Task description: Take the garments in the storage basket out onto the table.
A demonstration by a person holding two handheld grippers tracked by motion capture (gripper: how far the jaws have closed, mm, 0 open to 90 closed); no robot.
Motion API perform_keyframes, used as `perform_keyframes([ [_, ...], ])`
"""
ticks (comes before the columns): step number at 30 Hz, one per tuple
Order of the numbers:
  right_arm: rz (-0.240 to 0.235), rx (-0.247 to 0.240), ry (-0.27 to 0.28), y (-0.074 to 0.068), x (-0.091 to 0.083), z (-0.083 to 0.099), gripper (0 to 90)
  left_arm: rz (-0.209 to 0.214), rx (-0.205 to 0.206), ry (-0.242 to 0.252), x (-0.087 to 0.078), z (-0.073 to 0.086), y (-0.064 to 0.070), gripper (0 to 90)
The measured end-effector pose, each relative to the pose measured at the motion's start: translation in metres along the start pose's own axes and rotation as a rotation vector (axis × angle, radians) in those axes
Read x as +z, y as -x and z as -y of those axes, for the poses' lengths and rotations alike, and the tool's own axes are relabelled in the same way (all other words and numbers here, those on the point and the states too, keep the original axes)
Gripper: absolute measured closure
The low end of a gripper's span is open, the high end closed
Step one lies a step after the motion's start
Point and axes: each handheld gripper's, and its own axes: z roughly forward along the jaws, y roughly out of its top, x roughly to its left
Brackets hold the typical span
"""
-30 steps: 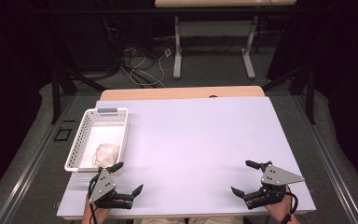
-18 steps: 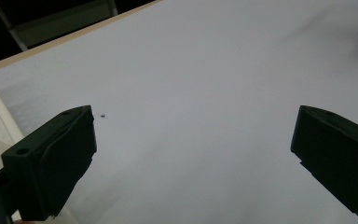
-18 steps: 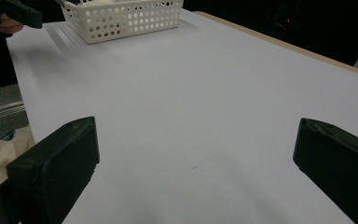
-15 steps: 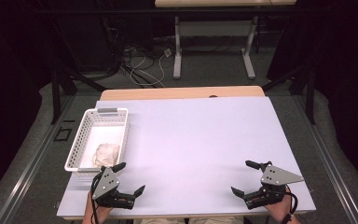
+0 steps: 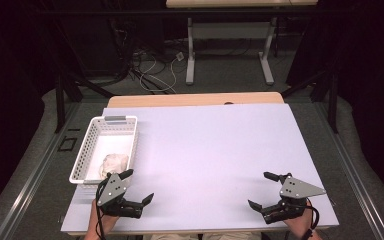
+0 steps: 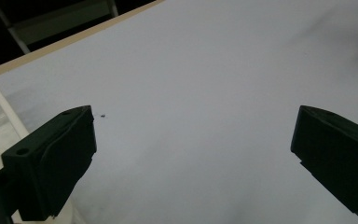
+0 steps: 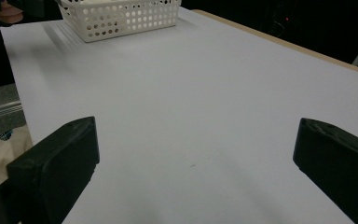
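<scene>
White perforated basket held a crumpled whitish lump; no legible writing. Left claw and right claw both released, empty.

Each hand carries a black two-jaw tool: the left gripper and the right gripper both wear a grey three-cornered plate on top, dotted with small dark screw holes. Their jaws are chunky matt-black blocks with squared tips. A thin black cable trails back along each wrist.

Dark room, grey floor, desk legs, cables.
</scene>
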Motion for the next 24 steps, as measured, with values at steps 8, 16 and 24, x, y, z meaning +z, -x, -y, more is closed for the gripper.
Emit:
perform_keyframes([
  [8, 0.004, -0.006, -0.004, -0.001, 0.000, 0.000, 0.0, -0.002, 0.007, -0.005, -0.002, -0.007, -0.004, 0.1],
  [16, 0.008, -0.015, -0.001, -0.004, 0.000, 0.000, 0.0, 0.008, -0.003, -0.024, -0.006, -0.013, -0.015, 0.1],
  [24, 0.015, -0.016, 0.002, -0.002, -0.002, 0.000, 0.0, 0.006, -0.003, -0.042, -0.007, -0.016, -0.025, 0.1],
])
